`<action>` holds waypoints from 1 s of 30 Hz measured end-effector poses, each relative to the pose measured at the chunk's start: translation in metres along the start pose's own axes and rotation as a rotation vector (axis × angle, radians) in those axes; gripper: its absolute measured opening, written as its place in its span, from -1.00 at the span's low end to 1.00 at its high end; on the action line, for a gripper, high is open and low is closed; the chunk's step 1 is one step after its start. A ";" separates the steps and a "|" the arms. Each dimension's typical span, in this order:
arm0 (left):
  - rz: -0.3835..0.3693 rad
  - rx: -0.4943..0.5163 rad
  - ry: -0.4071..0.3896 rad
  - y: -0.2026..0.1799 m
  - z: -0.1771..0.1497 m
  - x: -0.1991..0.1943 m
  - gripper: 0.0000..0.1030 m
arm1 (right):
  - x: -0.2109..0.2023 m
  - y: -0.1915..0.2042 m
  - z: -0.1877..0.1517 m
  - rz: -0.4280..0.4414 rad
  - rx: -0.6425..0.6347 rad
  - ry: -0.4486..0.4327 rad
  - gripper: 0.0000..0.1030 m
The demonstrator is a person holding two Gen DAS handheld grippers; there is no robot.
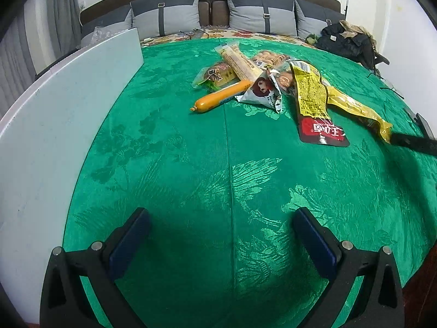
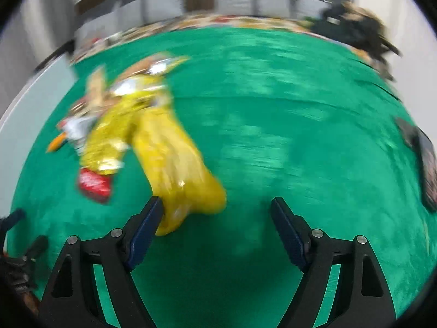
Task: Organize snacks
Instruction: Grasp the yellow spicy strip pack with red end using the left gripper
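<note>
Blurring smears nearly everything my right camera sees, so the snack heap there reads only as patches of colour, and the dark flat thing (image 2: 426, 161) at the right edge of the green cloth (image 1: 177, 164) is cut off and hard to name. My left camera is sharp.

Along the cloth's left edge a white board (image 1: 62, 104) stands, running off the picture. My left gripper (image 1: 221, 235) hangs over bare cloth near the front edge, fingers spread wide with nothing between them, well apart from the snacks. Those lie heaped toward the far middle of the cloth: an orange sausage (image 1: 222, 95) at the near left of the heap, a white packet with a cartoon face (image 1: 262, 91) just beside it, tan wrappers behind that overlap so I cannot tell them apart. Right of these lies a yellow-and-red packet (image 1: 314, 104), then a long yellow packet (image 1: 355, 106) stretching toward the cloth's right edge.

My right gripper (image 2: 215, 213) is spread open too. The long yellow packet's near end (image 2: 180, 169) reaches between its fingers, touching the left finger (image 2: 147, 224) and well clear of the right one. Whether that end rests on the cloth I cannot tell through the blur.
</note>
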State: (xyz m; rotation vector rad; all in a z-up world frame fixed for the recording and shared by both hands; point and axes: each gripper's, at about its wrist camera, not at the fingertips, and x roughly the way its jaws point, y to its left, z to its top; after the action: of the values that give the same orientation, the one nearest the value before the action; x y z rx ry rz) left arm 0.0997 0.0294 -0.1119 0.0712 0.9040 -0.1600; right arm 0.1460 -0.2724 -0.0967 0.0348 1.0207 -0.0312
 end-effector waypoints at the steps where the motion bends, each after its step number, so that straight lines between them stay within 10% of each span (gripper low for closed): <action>1: 0.001 -0.001 -0.002 0.000 0.000 0.000 1.00 | -0.004 -0.007 -0.005 -0.002 -0.010 -0.005 0.64; 24: 0.026 -0.051 0.109 -0.003 0.013 0.006 0.99 | 0.003 -0.049 -0.013 0.001 -0.089 -0.063 0.79; 30: -0.143 0.001 0.097 -0.040 0.057 0.004 0.97 | 0.003 -0.051 -0.013 0.002 -0.090 -0.064 0.79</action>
State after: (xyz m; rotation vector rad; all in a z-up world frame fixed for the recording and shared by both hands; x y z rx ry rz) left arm 0.1394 -0.0174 -0.0795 0.0156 1.0061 -0.2924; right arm 0.1346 -0.3227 -0.1064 -0.0465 0.9571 0.0156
